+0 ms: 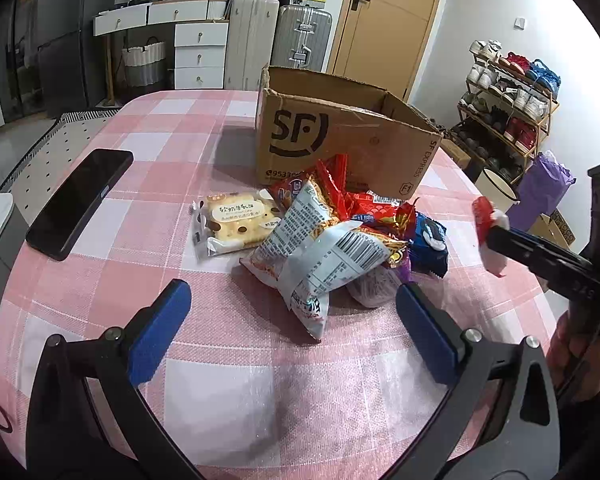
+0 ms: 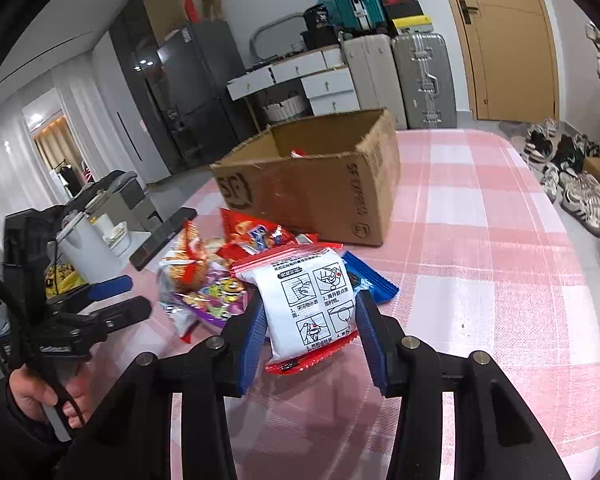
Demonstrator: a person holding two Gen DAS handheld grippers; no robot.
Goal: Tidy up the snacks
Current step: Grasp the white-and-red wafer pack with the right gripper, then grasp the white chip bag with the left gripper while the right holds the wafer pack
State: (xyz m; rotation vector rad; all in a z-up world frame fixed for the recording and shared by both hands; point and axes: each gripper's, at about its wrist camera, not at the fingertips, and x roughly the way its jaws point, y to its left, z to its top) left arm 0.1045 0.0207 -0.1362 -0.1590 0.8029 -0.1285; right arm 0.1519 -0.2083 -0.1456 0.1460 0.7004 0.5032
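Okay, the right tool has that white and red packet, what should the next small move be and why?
Probably carry the packet up and over to the open cardboard box and let it go inside. The right tool is clamped on it, clear of the snack pile, and the box stands just behind the pile with one snack already in it. The left tool hangs open.

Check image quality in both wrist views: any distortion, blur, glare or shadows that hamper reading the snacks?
Left wrist view: strong fisheye bending, dark corners; the snack pile is sharp, the cardboard box casts a soft shadow on the table, and the phone shows faint glare. Right wrist view: same bending; the white-and-red packet in the right gripper is legible, while the box print is smeared.
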